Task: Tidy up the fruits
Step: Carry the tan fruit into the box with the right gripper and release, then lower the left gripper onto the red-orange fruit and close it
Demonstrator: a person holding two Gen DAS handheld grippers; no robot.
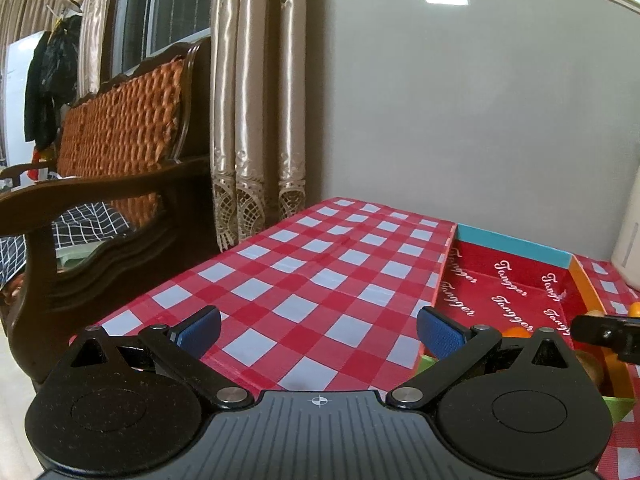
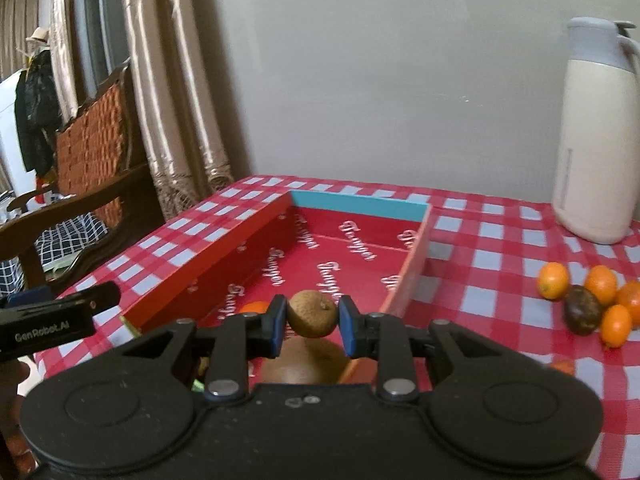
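Observation:
My right gripper is shut on a small brown round fruit and holds it above the near end of a red cardboard box with white lettering. A larger brown fruit and an orange fruit lie in the box below it. A pile of small orange fruits and one dark fruit lies on the checked tablecloth to the right. My left gripper is open and empty over the cloth, left of the box.
A cream thermos jug stands at the back right of the table. A wooden bench with a woven back stands left of the table, by curtains. A grey wall is behind.

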